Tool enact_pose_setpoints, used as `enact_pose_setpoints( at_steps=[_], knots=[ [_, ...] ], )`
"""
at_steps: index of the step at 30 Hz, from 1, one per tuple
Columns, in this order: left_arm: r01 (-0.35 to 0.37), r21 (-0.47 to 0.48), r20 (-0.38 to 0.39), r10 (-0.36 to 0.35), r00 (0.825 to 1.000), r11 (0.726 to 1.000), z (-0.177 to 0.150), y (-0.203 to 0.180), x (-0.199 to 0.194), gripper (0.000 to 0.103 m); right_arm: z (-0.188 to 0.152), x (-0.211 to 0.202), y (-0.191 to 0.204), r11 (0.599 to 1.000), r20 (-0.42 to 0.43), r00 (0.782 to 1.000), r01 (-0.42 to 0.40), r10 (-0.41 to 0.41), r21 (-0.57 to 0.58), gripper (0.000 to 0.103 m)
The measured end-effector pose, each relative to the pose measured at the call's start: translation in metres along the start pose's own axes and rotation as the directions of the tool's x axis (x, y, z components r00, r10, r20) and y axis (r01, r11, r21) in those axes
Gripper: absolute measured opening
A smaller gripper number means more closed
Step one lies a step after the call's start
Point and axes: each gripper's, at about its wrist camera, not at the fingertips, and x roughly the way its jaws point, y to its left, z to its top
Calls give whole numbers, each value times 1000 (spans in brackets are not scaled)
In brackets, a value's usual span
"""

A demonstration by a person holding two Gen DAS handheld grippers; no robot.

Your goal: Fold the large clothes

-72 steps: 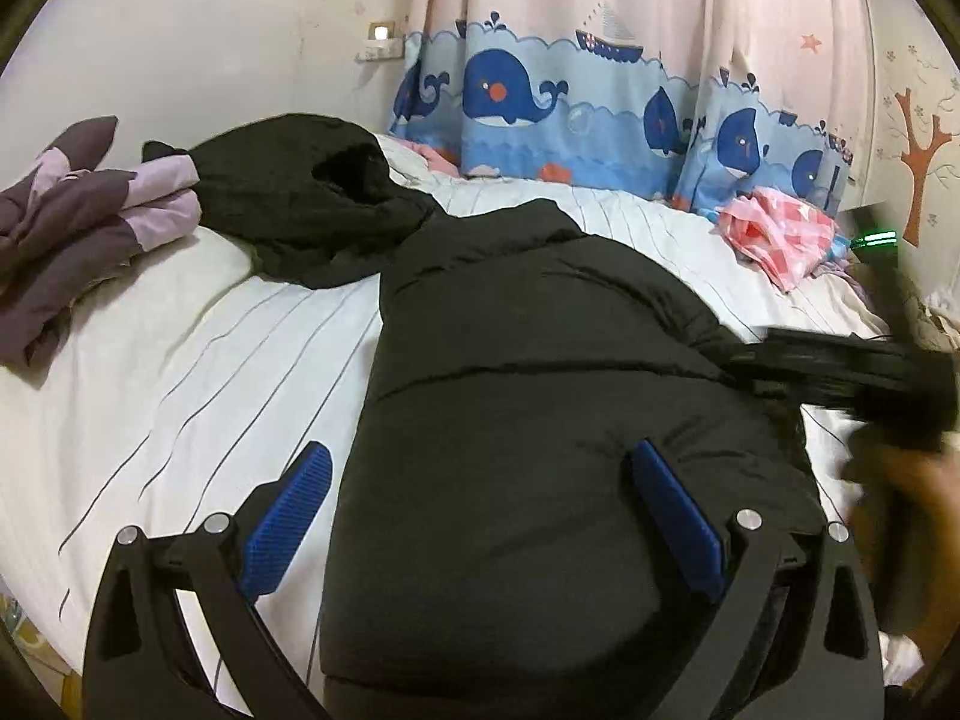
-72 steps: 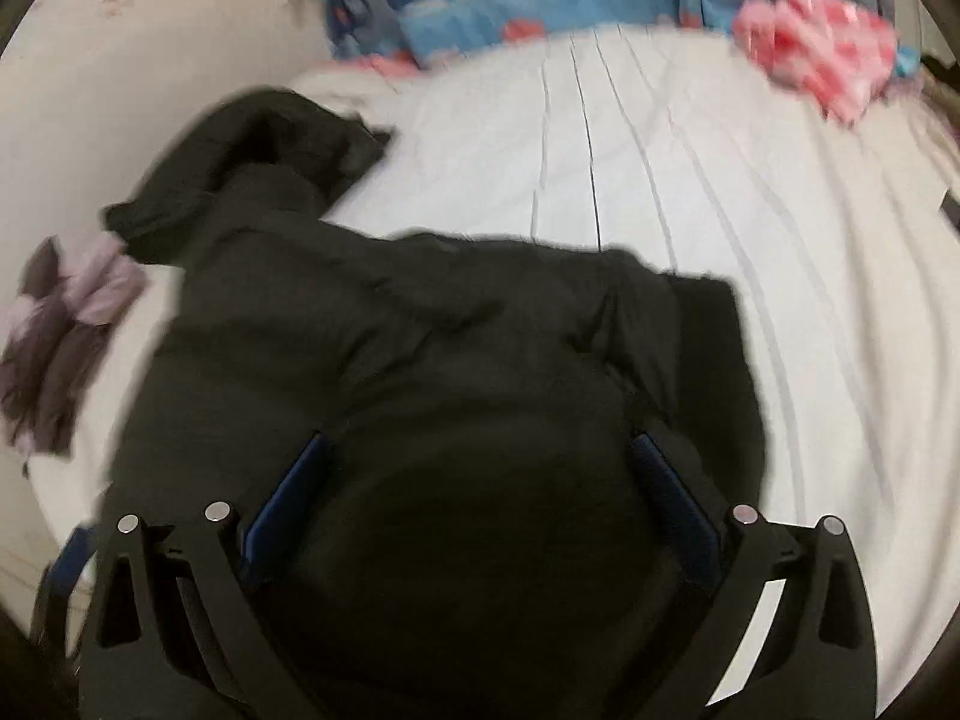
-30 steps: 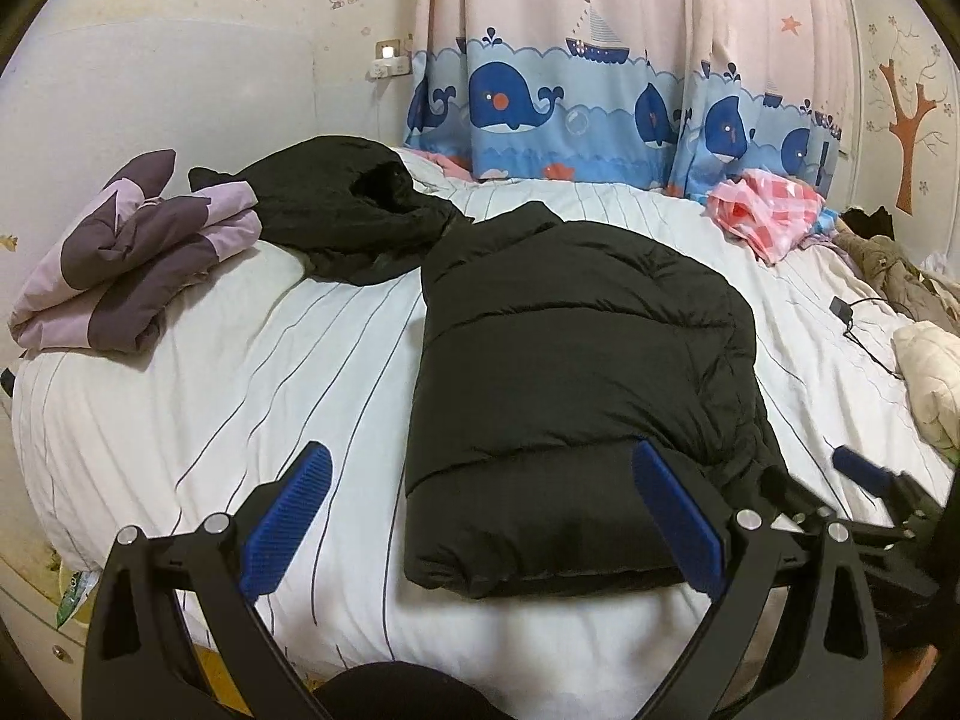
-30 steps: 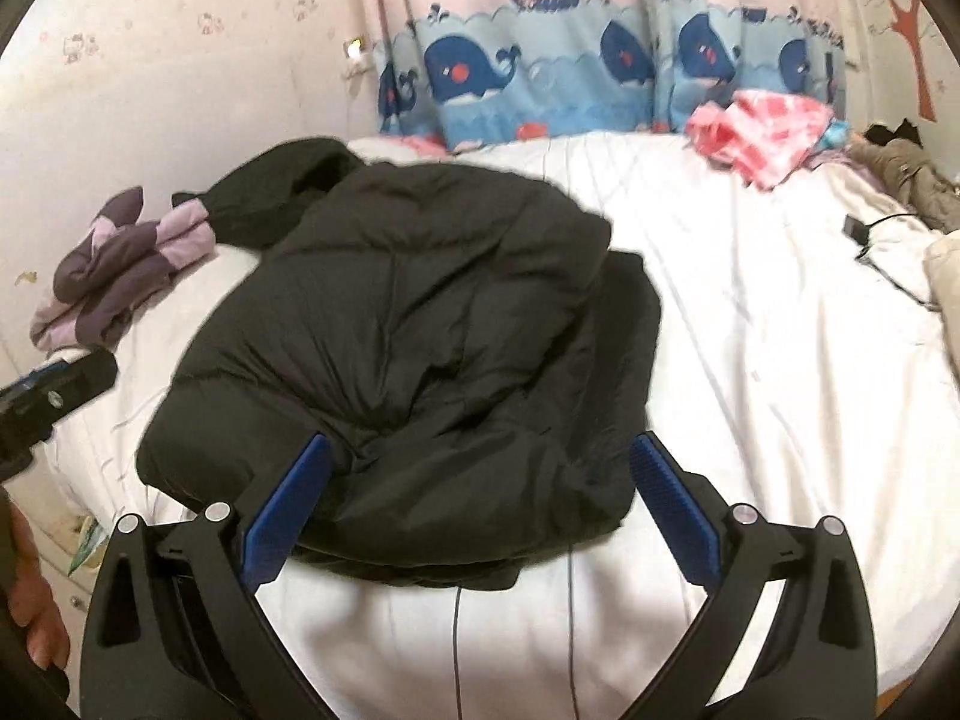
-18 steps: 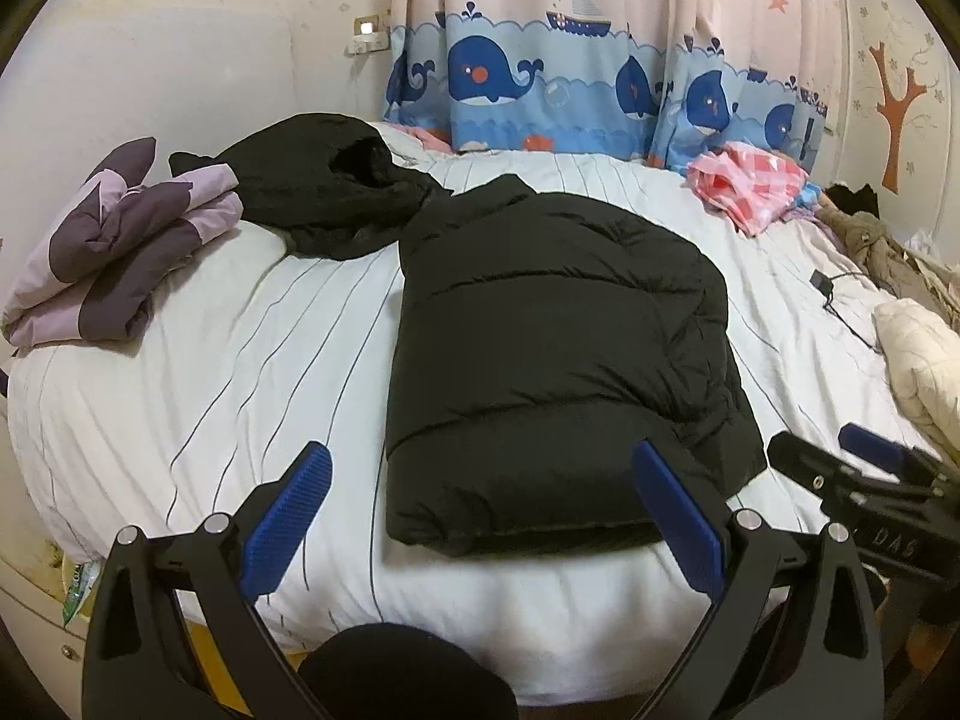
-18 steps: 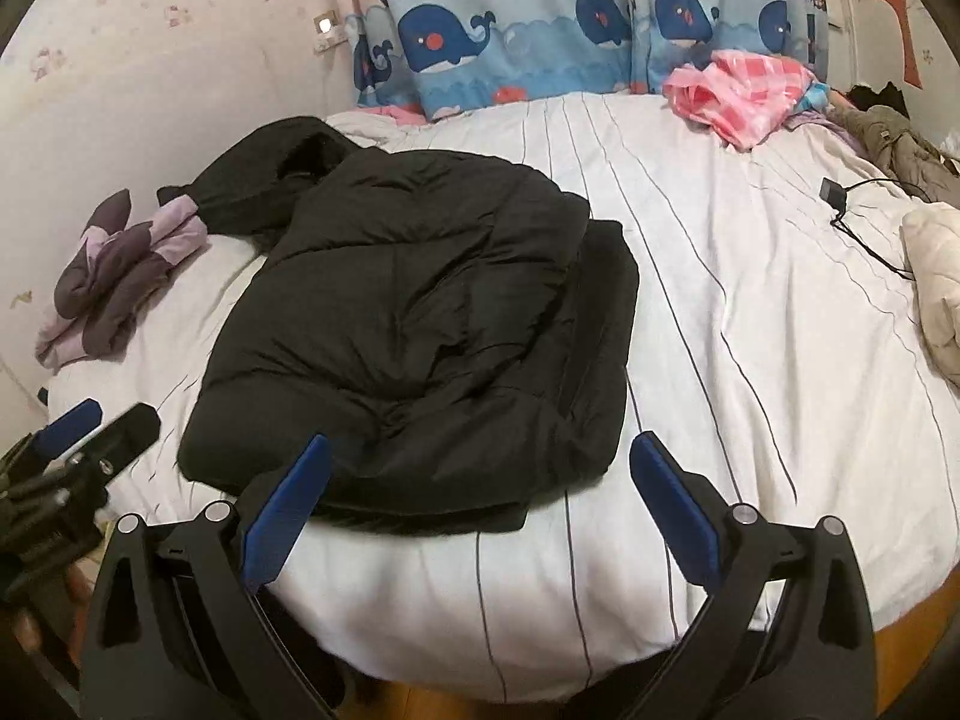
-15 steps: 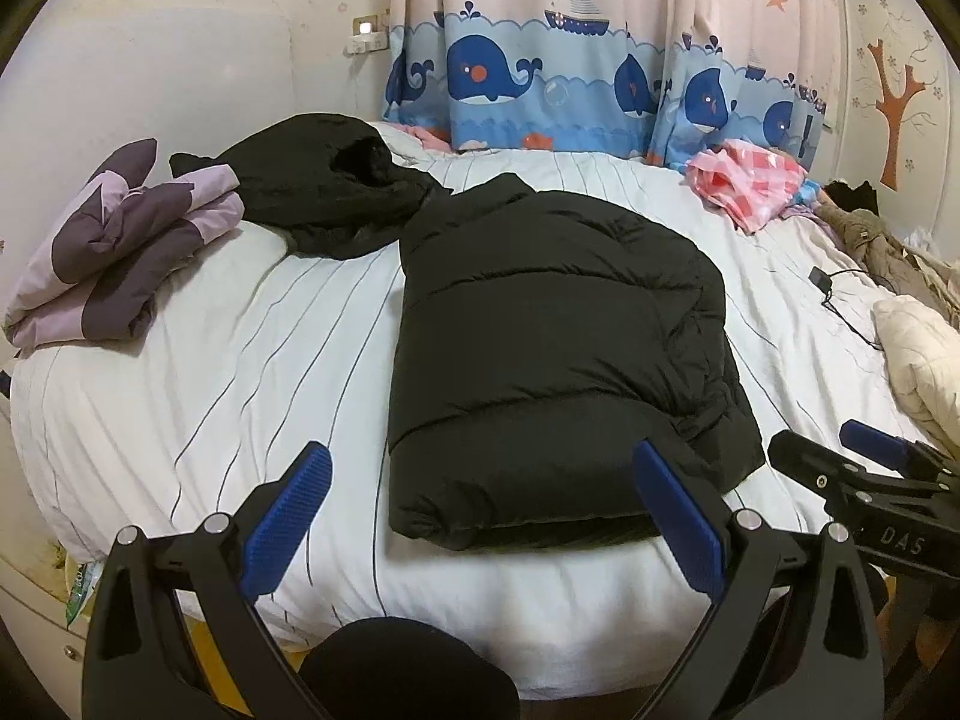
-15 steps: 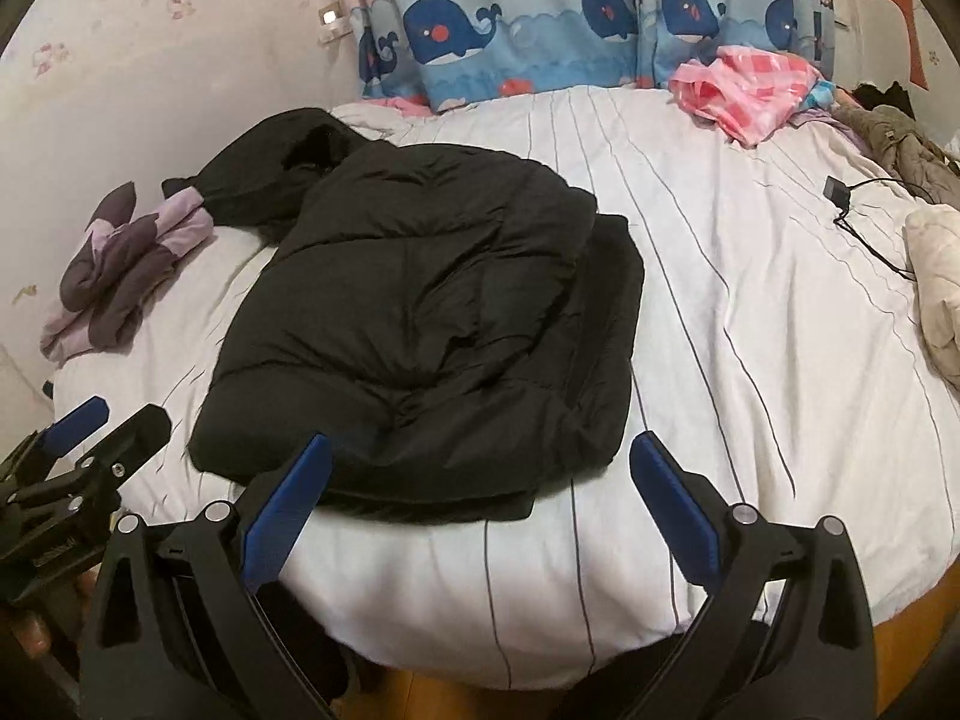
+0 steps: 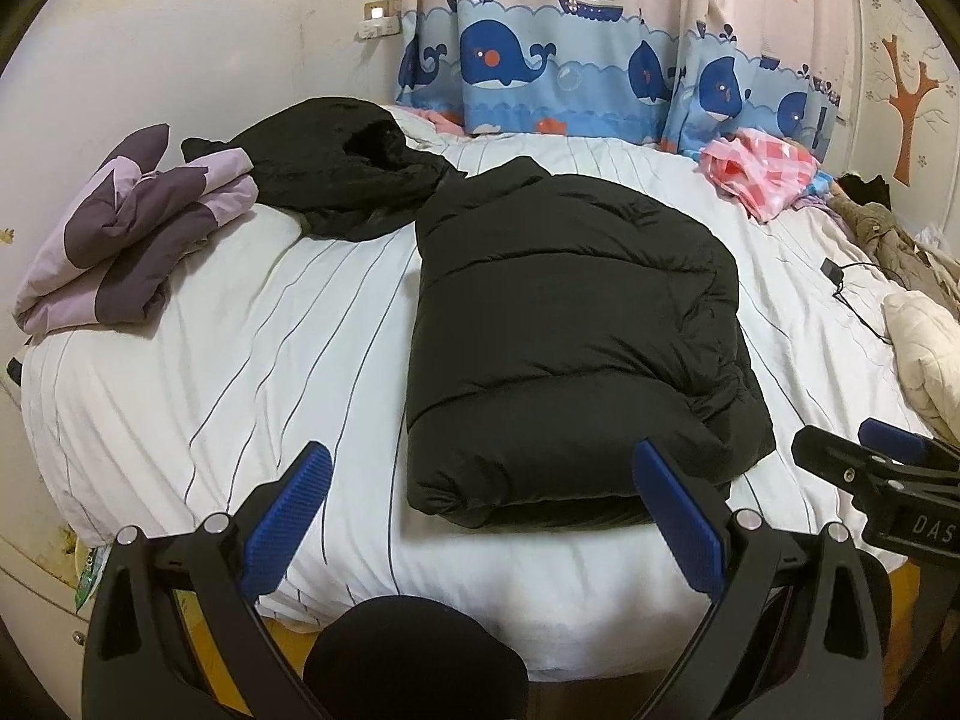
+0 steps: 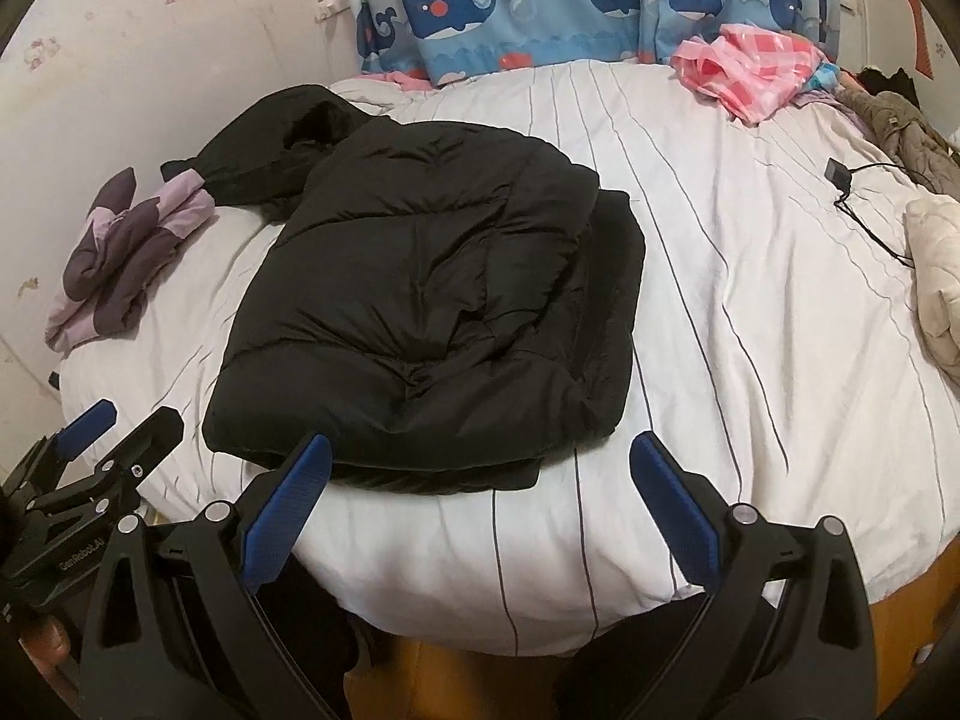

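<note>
Two wide-open grippers are hovering off the near edge of the big white pinstriped bed (image 9: 198, 372), neither holding anything. Lying on it, the folded black puffer jacket (image 9: 564, 336) is running its long axis away from me toward the whale-print curtain (image 9: 576, 78), its near hem just short of the mattress edge. A second black hooded coat (image 9: 342, 180) is sitting crumpled at the far left, beside a purple patchwork quilt (image 9: 120, 234). My left gripper (image 9: 480, 516) is facing the jacket's near hem almost squarely, so I judge it nearer for the coming grab; my right gripper (image 10: 474, 492) is pointing at the hem's right corner.
</note>
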Motion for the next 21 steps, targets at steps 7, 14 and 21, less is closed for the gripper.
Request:
enact_pose_setpoints(
  at_steps=[7,14,21],
  knots=[
    [14,-6,-13,-14,1000,1000,2,3,1,96,2,3,3,1000,-30,1000,-1,1,-4,96],
    [21,-2,-30,-21,999,1000,6,4,0,96,5,-1,4,1000,-33,999,-11,11,-4,96],
    [26,4,-68,-26,997,1000,9,2,5,96,5,-2,3,1000,-38,999,-9,9,-5,96]
  ],
)
